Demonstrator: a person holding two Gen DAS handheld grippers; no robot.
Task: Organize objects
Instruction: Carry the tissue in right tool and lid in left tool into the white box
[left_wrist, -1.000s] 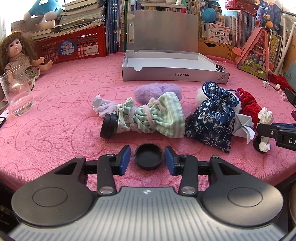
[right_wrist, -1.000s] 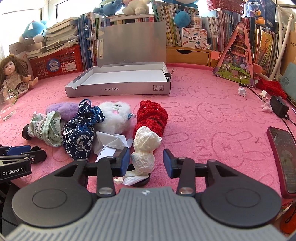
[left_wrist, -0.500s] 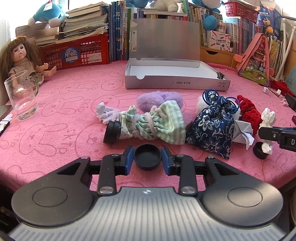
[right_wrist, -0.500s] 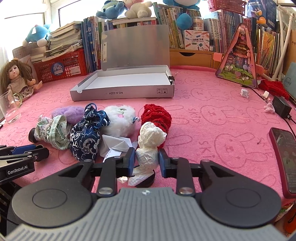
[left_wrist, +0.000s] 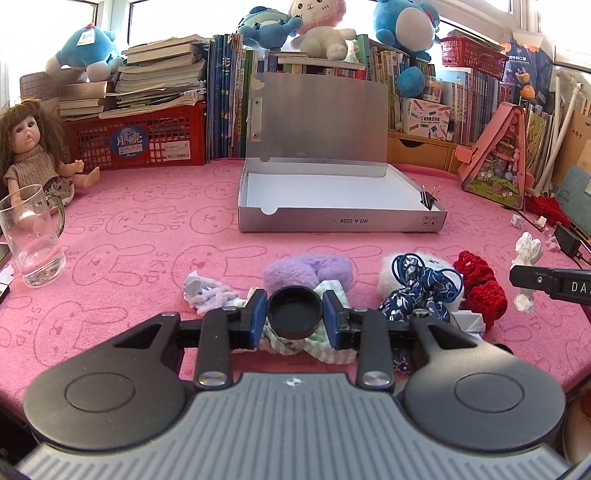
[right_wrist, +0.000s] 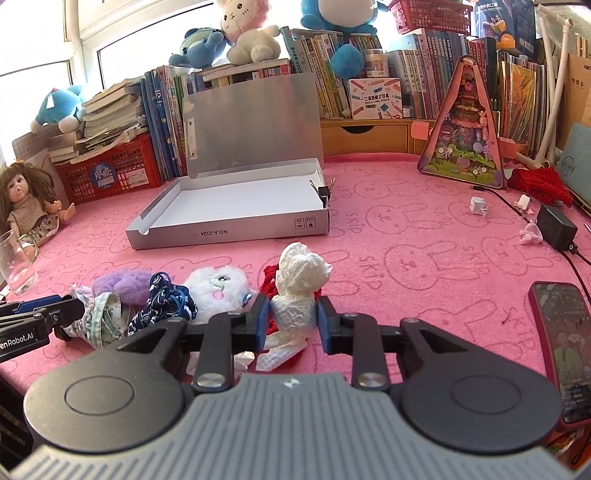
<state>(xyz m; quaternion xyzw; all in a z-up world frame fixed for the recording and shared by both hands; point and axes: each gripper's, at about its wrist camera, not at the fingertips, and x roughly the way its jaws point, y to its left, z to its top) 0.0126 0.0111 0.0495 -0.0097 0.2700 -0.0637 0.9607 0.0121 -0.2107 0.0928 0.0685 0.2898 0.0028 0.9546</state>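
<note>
The left gripper (left_wrist: 294, 319) has its blue fingers (left_wrist: 256, 320) clamped on a round black lid (left_wrist: 294, 314), held above the green checked cloth (left_wrist: 325, 345). The right gripper (right_wrist: 291, 318) pinches a crumpled white paper wad (right_wrist: 300, 284) between its fingers. Ahead of both sets of fingers, the open grey box (left_wrist: 340, 221) sits on the pink counter (left_wrist: 140, 258).

My own housing covers the near part of the green checked cloth (left_wrist: 334, 352) and the blue floral pouch (left_wrist: 413, 301). The phone (right_wrist: 565, 343) runs off the right edge, the glass mug (right_wrist: 16, 264) off the left. Behind my crumpled tissue (right_wrist: 299, 295), the red knit piece (right_wrist: 271, 280) mostly disappears.
</note>
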